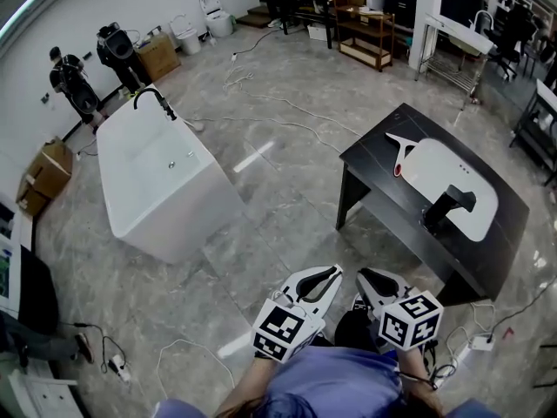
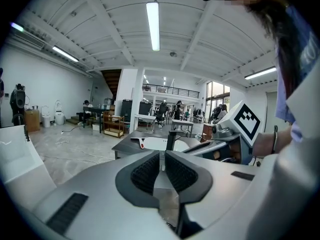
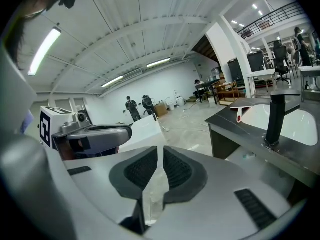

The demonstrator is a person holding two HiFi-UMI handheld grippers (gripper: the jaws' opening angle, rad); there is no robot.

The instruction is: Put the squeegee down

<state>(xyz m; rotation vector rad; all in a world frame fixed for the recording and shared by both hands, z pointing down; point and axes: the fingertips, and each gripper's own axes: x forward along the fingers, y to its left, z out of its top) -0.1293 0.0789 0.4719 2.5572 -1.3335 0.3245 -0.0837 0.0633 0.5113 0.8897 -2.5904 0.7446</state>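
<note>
Left tongs [image 1: 329, 275], right tongs [image 1: 367, 277] closed, empty; squeegee [image 1: 402, 151] by counter's [image 1: 370, 157] far edge.

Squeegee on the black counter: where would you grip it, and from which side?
Probably take the squeegee by its narrow handle near the red end, coming over the counter's nearest edge. It lies flat by the basin, with the wide blade farthest away.

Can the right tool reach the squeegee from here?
Probably not without stepping closer: right tool is held by the body, squeegee lies on the far corner of the counter. Nothing seems in the way.
</note>
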